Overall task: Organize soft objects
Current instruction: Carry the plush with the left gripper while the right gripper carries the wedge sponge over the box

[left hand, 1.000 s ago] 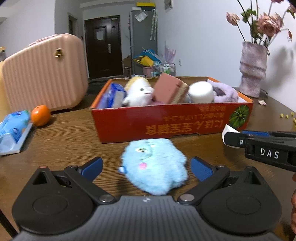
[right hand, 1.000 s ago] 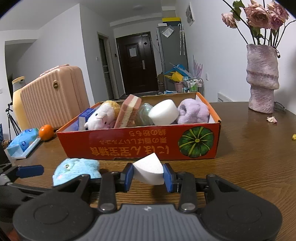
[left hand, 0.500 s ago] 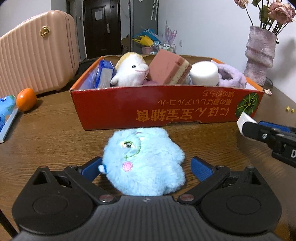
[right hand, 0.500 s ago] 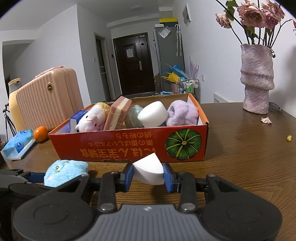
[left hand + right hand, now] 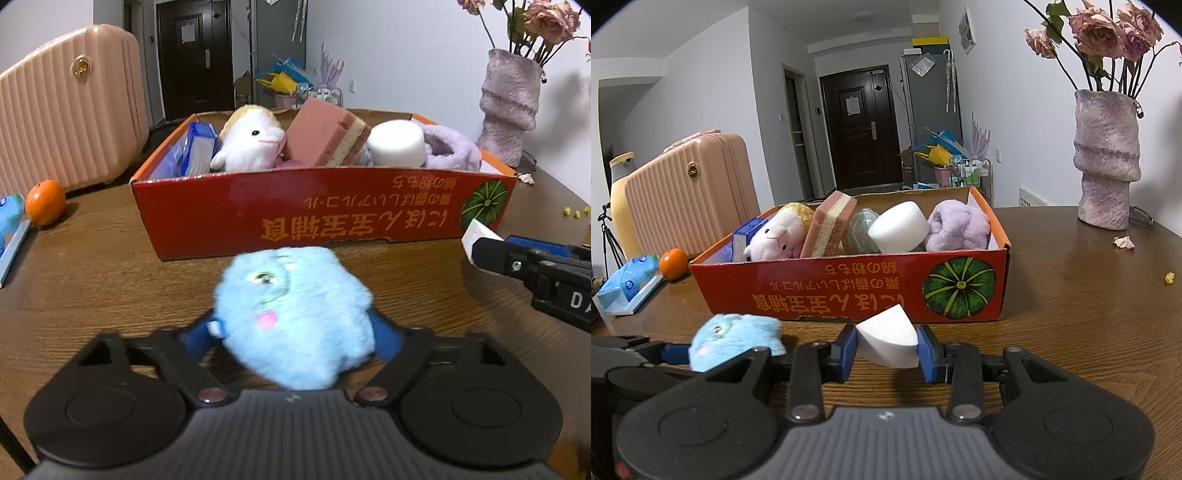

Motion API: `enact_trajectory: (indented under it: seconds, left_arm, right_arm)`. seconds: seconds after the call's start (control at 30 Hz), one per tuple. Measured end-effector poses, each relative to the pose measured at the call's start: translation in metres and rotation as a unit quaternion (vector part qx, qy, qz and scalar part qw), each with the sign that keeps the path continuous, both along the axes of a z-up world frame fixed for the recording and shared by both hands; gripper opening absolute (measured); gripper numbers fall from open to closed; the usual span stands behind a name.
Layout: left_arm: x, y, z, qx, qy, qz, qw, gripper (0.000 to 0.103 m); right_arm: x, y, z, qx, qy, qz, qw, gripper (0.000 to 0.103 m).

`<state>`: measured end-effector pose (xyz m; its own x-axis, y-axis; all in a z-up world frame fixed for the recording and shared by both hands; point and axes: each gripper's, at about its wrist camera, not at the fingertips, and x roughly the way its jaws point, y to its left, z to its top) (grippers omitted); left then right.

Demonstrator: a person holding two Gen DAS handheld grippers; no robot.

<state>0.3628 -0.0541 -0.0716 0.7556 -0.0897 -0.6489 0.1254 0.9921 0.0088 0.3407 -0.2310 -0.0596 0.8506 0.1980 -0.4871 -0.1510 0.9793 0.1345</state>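
Left gripper [image 5: 295, 334]: jaws just closing, pads pressed into blue plush toy [image 5: 295, 314] (blurred), held between them near the red box [image 5: 325, 210]. Right gripper [image 5: 888, 349]: clamped on white wedge sponge [image 5: 888, 339], just before the box front.

Pink ribbed suitcase [image 5: 683, 192] far left, orange [image 5: 673, 263] beside tissue pack [image 5: 628, 282], vase [image 5: 1106, 158] with dried roses [image 5: 1108, 33] right, wooden table [image 5: 1089, 295].
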Motion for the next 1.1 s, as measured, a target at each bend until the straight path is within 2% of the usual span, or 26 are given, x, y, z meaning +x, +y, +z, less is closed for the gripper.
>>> enact_trajectory:
  seconds: [0.23, 0.43, 0.7, 1.1]
  left_arm:
    - [-0.002, 0.001, 0.004, -0.008, -0.009, -0.004, 0.9999, 0.074]
    - [-0.015, 0.003, 0.018, -0.014, -0.051, -0.001, 0.9986, 0.074]
    - [-0.025, 0.005, 0.04, -0.025, -0.107, 0.006, 0.9939, 0.074]
    - [-0.008, 0.01, 0.061, -0.051, -0.141, 0.039, 0.9879, 0.074]
  right_arm:
    - [-0.002, 0.001, 0.001, -0.004, -0.007, 0.003, 1.0, 0.035]
    - [-0.006, 0.001, 0.004, -0.003, -0.022, 0.004, 1.0, 0.035]
    - [-0.012, 0.008, 0.01, -0.025, -0.075, 0.001, 0.997, 0.035]
    - [0.01, 0.01, 0.015, -0.049, -0.117, -0.023, 0.992, 0.036]
